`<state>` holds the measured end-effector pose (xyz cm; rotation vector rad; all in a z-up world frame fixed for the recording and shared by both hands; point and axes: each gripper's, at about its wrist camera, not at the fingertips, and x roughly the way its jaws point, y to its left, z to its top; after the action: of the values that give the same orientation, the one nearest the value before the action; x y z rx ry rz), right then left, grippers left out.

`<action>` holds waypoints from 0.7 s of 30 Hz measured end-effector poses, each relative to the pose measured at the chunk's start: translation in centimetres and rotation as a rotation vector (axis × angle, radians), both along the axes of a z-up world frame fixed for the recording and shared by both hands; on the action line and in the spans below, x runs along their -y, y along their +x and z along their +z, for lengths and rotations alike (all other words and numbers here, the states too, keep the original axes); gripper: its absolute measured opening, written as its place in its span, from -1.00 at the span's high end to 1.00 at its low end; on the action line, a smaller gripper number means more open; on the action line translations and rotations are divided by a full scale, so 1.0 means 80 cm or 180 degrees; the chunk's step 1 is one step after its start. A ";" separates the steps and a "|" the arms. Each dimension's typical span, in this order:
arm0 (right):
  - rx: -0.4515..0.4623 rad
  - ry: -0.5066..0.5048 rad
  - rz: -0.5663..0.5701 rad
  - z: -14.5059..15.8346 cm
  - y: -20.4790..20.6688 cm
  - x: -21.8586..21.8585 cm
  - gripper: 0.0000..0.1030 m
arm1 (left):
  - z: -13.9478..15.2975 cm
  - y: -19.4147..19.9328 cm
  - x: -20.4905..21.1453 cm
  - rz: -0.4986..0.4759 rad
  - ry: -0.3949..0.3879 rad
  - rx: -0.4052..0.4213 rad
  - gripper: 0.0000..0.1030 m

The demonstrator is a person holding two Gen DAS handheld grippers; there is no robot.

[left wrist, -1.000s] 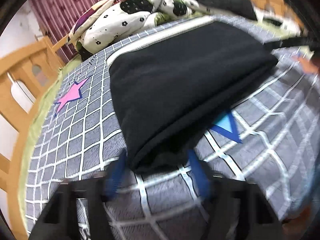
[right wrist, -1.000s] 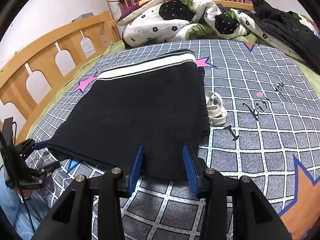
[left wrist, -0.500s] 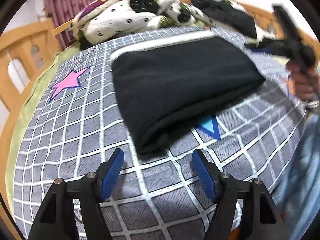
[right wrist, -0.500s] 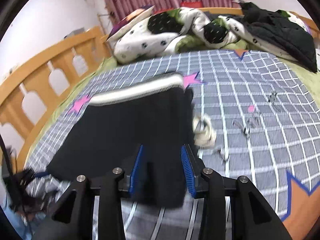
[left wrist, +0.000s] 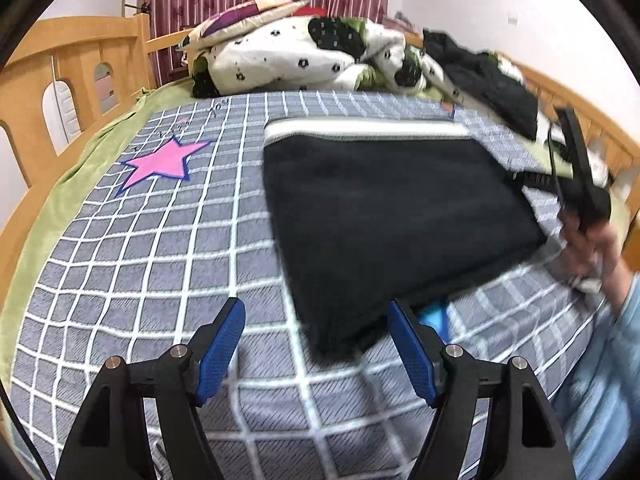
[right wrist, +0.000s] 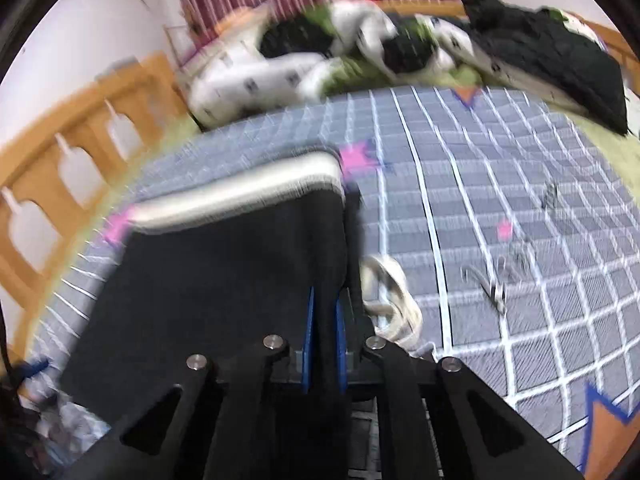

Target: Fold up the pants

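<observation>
Black folded pants (left wrist: 392,216) with a white waistband (left wrist: 360,128) lie flat on the checked bedspread (left wrist: 168,248). My left gripper (left wrist: 316,344) hovers just short of their near corner, its jaws wide and still opening, and the blue pads (left wrist: 222,344) touch nothing. In the right wrist view my right gripper (right wrist: 324,332) is closing on the right edge of the pants (right wrist: 224,272), with black cloth pinched between its pads. A hand (left wrist: 588,248) holds that gripper at the pants' far side in the left wrist view.
A white coiled strap (right wrist: 394,300) lies right beside the pants' edge. A bunched quilt (left wrist: 304,56) and a heap of dark clothes (left wrist: 488,80) fill the head of the bed. Wooden rails (left wrist: 60,92) run along the sides. A light blue sleeve (left wrist: 608,360) is at the right.
My left gripper let go of the pants' corner, opened wide and drew back and up. My right gripper moved forward along the pants' right edge and shut on the cloth.
</observation>
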<state>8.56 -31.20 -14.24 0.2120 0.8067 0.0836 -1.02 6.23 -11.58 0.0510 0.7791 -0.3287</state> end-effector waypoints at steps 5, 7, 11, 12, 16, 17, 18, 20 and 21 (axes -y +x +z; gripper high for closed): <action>0.0279 0.0018 -0.0091 0.033 -0.038 0.003 0.57 | 0.010 0.025 0.014 0.0055 -0.0364 0.0050 -0.40; 0.0376 0.0041 0.0026 0.040 -0.061 -0.007 0.57 | 0.002 0.039 0.026 0.0086 -0.0293 -0.0034 -0.40; -0.0031 -0.0586 0.0239 -0.002 -0.075 -0.049 0.57 | -0.053 0.058 0.046 0.0307 -0.0087 -0.0554 -0.49; -0.0059 -0.0774 0.0264 -0.010 -0.078 -0.057 0.57 | -0.056 0.055 0.046 0.0350 -0.0111 -0.0526 -0.49; -0.0196 -0.0920 0.0281 -0.012 -0.095 -0.064 0.55 | -0.033 0.051 0.037 0.0414 -0.0239 -0.0576 -0.46; -0.0230 -0.0774 0.0220 -0.010 -0.098 -0.056 0.52 | -0.026 0.047 0.032 0.0483 -0.0288 -0.0548 -0.46; -0.0270 -0.0621 0.0151 -0.006 -0.101 -0.049 0.50 | -0.020 0.043 0.028 0.0545 -0.0332 -0.0523 -0.46; -0.0353 -0.0467 0.0065 0.003 -0.106 -0.042 0.49 | -0.001 0.030 0.024 0.0576 -0.0398 -0.0481 -0.46; -0.0358 -0.0443 0.0015 0.009 -0.110 -0.040 0.49 | 0.007 0.024 0.025 0.0568 -0.0394 -0.0450 -0.46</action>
<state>-0.24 -28.00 -13.51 0.0837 0.9213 0.0198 0.93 4.24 -11.00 -0.1589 0.8951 -0.2118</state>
